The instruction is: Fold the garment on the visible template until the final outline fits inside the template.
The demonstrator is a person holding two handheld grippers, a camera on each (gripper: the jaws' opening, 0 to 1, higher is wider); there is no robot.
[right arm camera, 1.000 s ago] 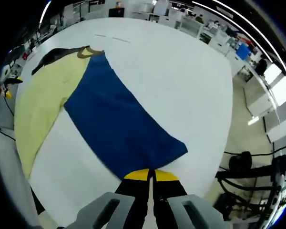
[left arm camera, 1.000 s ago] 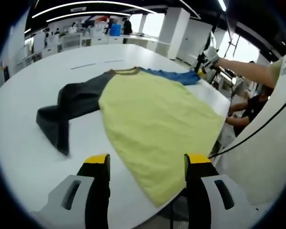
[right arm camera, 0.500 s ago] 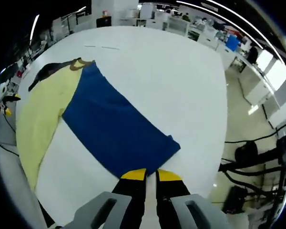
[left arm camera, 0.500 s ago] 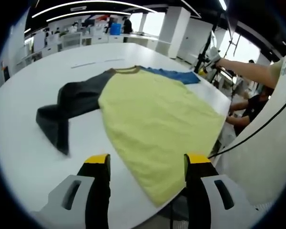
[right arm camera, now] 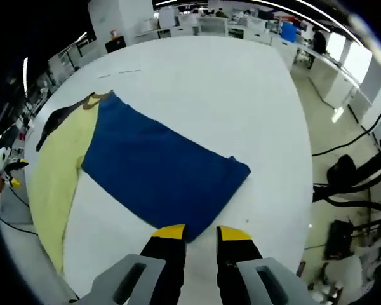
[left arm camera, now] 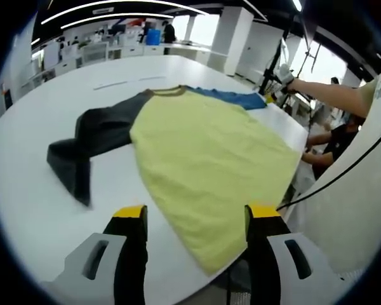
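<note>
A shirt lies flat on the white round table (left arm camera: 32, 210), with a yellow body (left arm camera: 203, 159), a dark grey sleeve (left arm camera: 89, 140) stretched to the left and a blue sleeve (left arm camera: 238, 99) at the far side. My left gripper (left arm camera: 197, 213) is open above the near hem, holding nothing. In the right gripper view the blue sleeve (right arm camera: 159, 168) is spread across the table beside the yellow body (right arm camera: 54, 178). My right gripper (right arm camera: 201, 233) is open just off the sleeve's end, one fingertip (right arm camera: 168, 232) at the cuff edge. A person's arm holds that right gripper (left arm camera: 280, 75) at the table's far right.
Thin tape marks (left arm camera: 128, 82) lie on the table beyond the collar. The table edge (right arm camera: 305, 184) drops to a floor with cables and stands (right arm camera: 352, 184). A seated person (left arm camera: 327, 149) is off the right edge. Office desks (left arm camera: 101, 47) line the back.
My right gripper has gone from shut to open and let go of the blue sleeve, which now lies flat. The right gripper view has pulled back and turned. The left gripper has hardly moved.
</note>
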